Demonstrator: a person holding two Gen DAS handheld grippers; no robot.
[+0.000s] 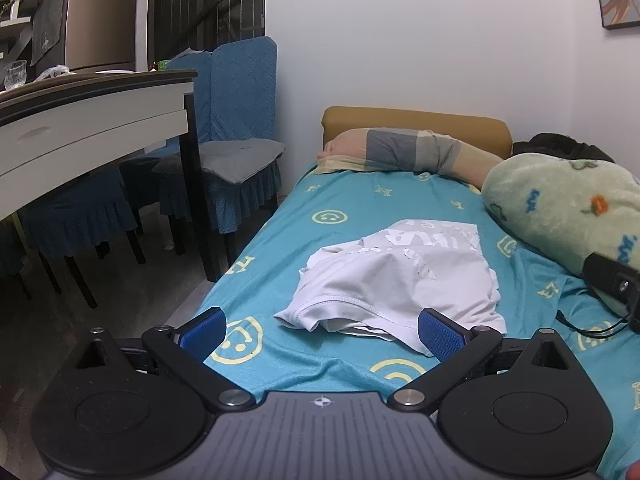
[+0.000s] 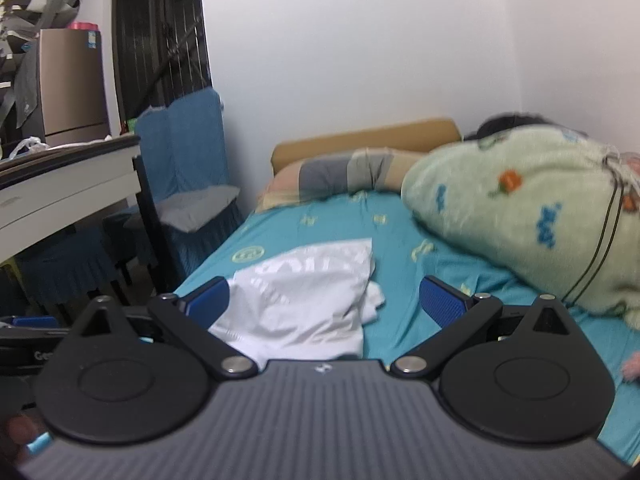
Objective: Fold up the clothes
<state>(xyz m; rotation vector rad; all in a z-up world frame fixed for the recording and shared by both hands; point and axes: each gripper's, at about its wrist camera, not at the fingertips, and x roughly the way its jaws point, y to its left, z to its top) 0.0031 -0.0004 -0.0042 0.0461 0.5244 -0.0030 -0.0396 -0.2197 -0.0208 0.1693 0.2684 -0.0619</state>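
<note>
Spreading under everything is a teal bed sheet (image 1: 340,364) printed with yellow smiley faces, and both grippers are hovering low over its near end. On the left gripper (image 1: 322,330) the blue pads are standing wide apart and gripping nothing, its right-hand pad sitting just in front of the garment's near hem. On the right gripper (image 2: 324,300) the pads are likewise spread and empty, framing the same cloth from the other side. Lying between and just beyond them is the white T-shirt (image 1: 394,280), already doubled into a loose, rumpled bundle with its printed face partly showing. Judging by that shape, the fold is looking partway done; the next move is probably calling for each gripper to be pinching a near corner and carrying it over while smoothing the layers. Further out, a green plush blanket (image 1: 560,208) is bulging along the right, a patchwork pillow (image 1: 400,154) is resting against a tan headboard (image 1: 416,120), and a table (image 1: 92,112) with blue-covered chairs (image 1: 236,128) is standing left.
</note>
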